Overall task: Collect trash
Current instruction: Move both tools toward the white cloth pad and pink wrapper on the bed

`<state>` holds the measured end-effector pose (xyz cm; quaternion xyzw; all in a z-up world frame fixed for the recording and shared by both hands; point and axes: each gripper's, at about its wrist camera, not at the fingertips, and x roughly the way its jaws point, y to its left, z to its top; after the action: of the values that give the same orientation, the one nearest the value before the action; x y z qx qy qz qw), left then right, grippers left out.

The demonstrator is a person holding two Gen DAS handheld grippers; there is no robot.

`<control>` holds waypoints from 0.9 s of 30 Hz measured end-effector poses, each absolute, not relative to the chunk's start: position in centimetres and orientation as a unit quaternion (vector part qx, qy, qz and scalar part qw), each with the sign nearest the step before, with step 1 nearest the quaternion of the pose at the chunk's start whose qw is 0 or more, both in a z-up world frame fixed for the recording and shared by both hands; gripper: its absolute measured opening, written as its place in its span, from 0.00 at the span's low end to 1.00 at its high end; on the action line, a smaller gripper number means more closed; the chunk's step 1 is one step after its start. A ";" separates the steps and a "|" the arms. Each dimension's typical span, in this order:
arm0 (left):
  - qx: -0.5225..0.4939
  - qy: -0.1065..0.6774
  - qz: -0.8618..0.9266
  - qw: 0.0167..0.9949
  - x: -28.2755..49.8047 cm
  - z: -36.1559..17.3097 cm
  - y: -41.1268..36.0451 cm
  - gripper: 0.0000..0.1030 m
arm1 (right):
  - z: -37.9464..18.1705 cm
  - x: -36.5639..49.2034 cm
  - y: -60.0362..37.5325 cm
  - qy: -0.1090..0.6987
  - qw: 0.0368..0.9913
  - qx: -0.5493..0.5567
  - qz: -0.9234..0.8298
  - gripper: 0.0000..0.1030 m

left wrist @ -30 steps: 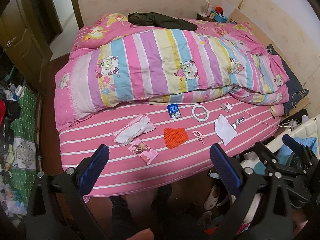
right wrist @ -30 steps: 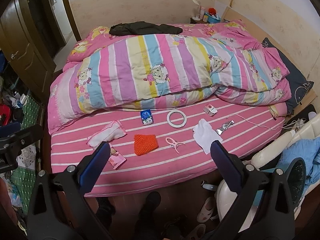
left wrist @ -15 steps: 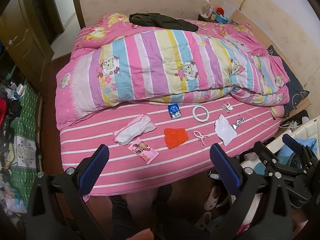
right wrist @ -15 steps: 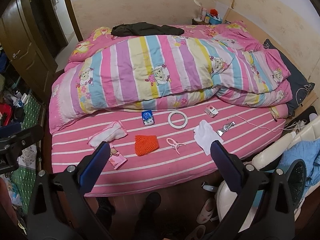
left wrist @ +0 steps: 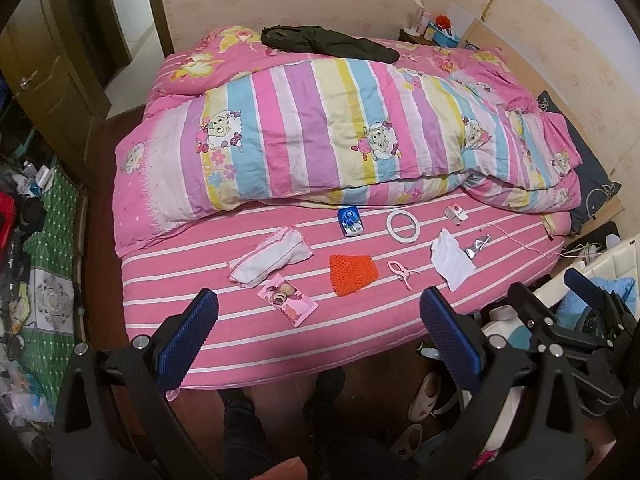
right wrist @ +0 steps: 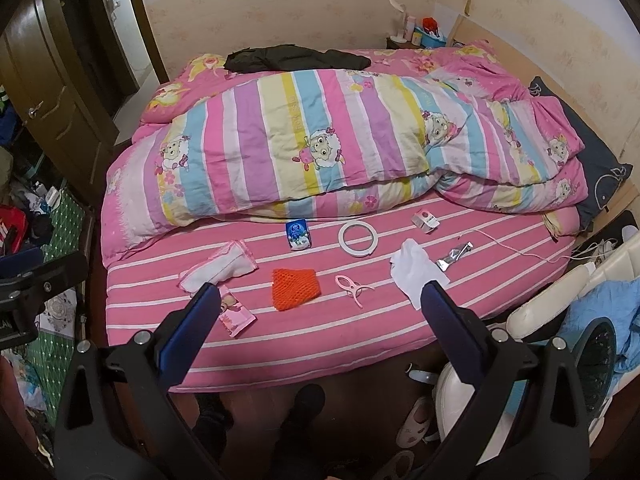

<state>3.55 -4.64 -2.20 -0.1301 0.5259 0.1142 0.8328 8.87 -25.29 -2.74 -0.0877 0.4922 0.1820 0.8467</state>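
We're hovering both grippers point(left wrist: 318, 318) point(right wrist: 320, 312) spread wide, empty; targeting silver wrapper point(right wrist: 454, 257): light, crinkly, slippery, so pinching mid-body.

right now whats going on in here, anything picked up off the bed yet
Nothing yet. A person stands at the foot of the bed with both grippers open and empty, above its near edge: left gripper, right gripper. The small things all lie untouched on the striped sheet, among them a pink wrapper, white tissue, silver wrapper and orange mesh.
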 end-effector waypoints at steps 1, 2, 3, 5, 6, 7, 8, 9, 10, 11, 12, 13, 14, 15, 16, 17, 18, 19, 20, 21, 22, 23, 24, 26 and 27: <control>-0.130 0.526 0.114 0.833 3.6 -2.3 -4.6 0.95 | -2.7 8.9 -25.3 0.492 0.847 -0.087 0.182 0.96; -0.130 0.527 0.114 0.832 3.6 -2.2 -4.6 0.95 | -2.8 8.8 -25.3 0.492 0.847 -0.087 0.182 0.96; -0.131 0.527 0.114 0.832 3.6 -2.2 -4.6 0.95 | -2.8 8.8 -25.2 0.492 0.847 -0.087 0.182 0.96; -0.130 0.526 0.115 0.833 3.6 -2.2 -4.5 0.95 | -2.8 8.9 -25.4 0.493 0.846 -0.086 0.183 0.96; -0.130 0.526 0.115 0.833 3.6 -2.2 -4.6 0.95 | -2.8 8.9 -25.4 0.493 0.846 -0.087 0.183 0.96; -0.130 0.526 0.115 0.832 3.6 -2.2 -4.7 0.95 | -2.8 8.9 -25.4 0.493 0.846 -0.087 0.183 0.96; -0.130 0.526 0.116 0.832 3.5 -2.3 -4.7 0.95 | -2.8 8.8 -25.2 0.492 0.846 -0.087 0.184 0.96; -0.130 0.526 0.117 0.832 3.5 -2.3 -4.7 0.95 | -2.8 8.9 -25.4 0.492 0.846 -0.086 0.184 0.96; -0.129 0.526 0.117 0.832 3.5 -2.3 -4.7 0.95 | -2.8 9.0 -25.3 0.492 0.846 -0.086 0.185 0.96; -0.129 0.526 0.118 0.832 3.6 -2.3 -4.8 0.95 | -2.7 9.0 -25.2 0.492 0.846 -0.086 0.186 0.96; -0.129 0.526 0.119 0.832 3.6 -2.3 -4.7 0.95 | -2.7 9.1 -25.0 0.491 0.846 -0.086 0.187 0.96; -0.129 0.526 0.120 0.832 3.7 -2.3 -4.8 0.95 | -2.7 9.2 -24.9 0.491 0.846 -0.087 0.188 0.96; -0.129 0.526 0.121 0.832 3.7 -2.3 -4.8 0.95 | -2.7 9.2 -24.6 0.491 0.846 -0.087 0.189 0.96; -0.130 0.526 0.121 0.832 3.7 -2.3 -4.7 0.95 | -2.7 9.4 -24.7 0.491 0.845 -0.087 0.190 0.96; -0.130 0.526 0.121 0.832 3.8 -2.3 -4.7 0.95 | -2.7 9.5 -24.7 0.492 0.845 -0.088 0.191 0.96; -0.130 0.527 0.122 0.831 3.8 -2.3 -4.6 0.95 | -2.8 9.5 -24.4 0.492 0.844 -0.088 0.192 0.96; -0.131 0.527 0.123 0.831 3.9 -2.3 -4.5 0.95 | -2.8 9.6 -25.0 0.493 0.844 -0.087 0.193 0.96; -0.131 0.527 0.123 0.830 3.9 -2.3 -4.5 0.95 | -2.8 9.7 -25.1 0.494 0.843 -0.087 0.193 0.96; -0.131 0.527 0.124 0.830 3.9 -2.4 -4.4 0.95 | -2.8 9.7 -24.9 0.494 0.843 -0.087 0.194 0.96; -0.132 0.528 0.124 0.830 3.9 -2.4 -4.3 0.95 | -2.8 9.7 -25.0 0.493 0.844 -0.088 0.193 0.96; -0.133 0.529 0.125 0.829 4.0 -2.4 -4.4 0.95 | -2.8 9.6 -25.1 0.494 0.843 -0.087 0.193 0.96; -0.133 0.530 0.126 0.828 4.0 -2.5 -4.4 0.95 | -2.9 9.7 -24.9 0.495 0.842 -0.086 0.195 0.96; -0.133 0.530 0.126 0.828 4.0 -2.5 -4.4 0.95 | -2.9 9.6 -25.1 0.496 0.842 -0.085 0.196 0.96; -0.134 0.530 0.127 0.828 4.0 -2.5 -4.5 0.95 | -3.2 9.7 -24.8 0.499 0.838 -0.083 0.205 0.96; -0.140 0.529 0.126 0.827 4.0 -2.6 -4.2 0.95 | -3.4 9.7 -24.9 0.502 0.835 -0.082 0.210 0.96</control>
<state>3.96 -4.24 -2.63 -0.1402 0.5292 0.1263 0.8272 9.75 -24.86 -3.39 -0.0823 0.5015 0.2099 0.8353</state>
